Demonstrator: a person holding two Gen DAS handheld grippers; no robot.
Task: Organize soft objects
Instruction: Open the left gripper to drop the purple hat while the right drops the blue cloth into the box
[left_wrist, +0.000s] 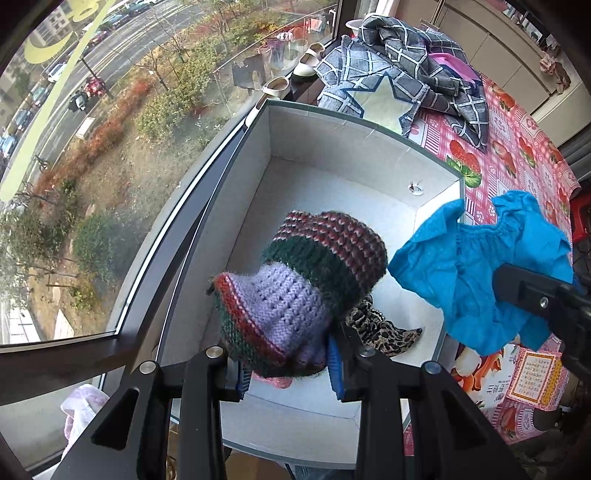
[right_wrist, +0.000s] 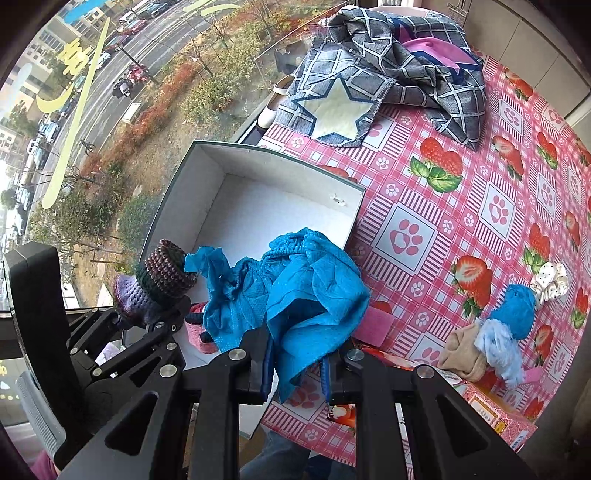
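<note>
Now the left hand-held gripper (left_wrist: 288, 373), clamped on the knitted piece (left_wrist: 295, 280), hangs straight over the white box (left_wrist: 439, 210). Just right of it, at the box's right wall, the right hand-held gripper (right_wrist: 295, 373) pinches the blue cloth (right_wrist: 295, 295), so the left is nearer the drop.

Chinese print on the pink packet (left_wrist: 532, 376) and yellow window lettering (right_wrist: 74, 55), both illegible.

1. An upper-floor home: a table under a pink strawberry-and-pawprint oilcloth (right_wrist: 461, 206) stands against a large window (left_wrist: 110, 147).
2. Shoes (left_wrist: 291, 77) line the sill; street, parked cars and shrubs lie far below.
3. Pale cabinets (left_wrist: 509, 48) stand behind.
</note>
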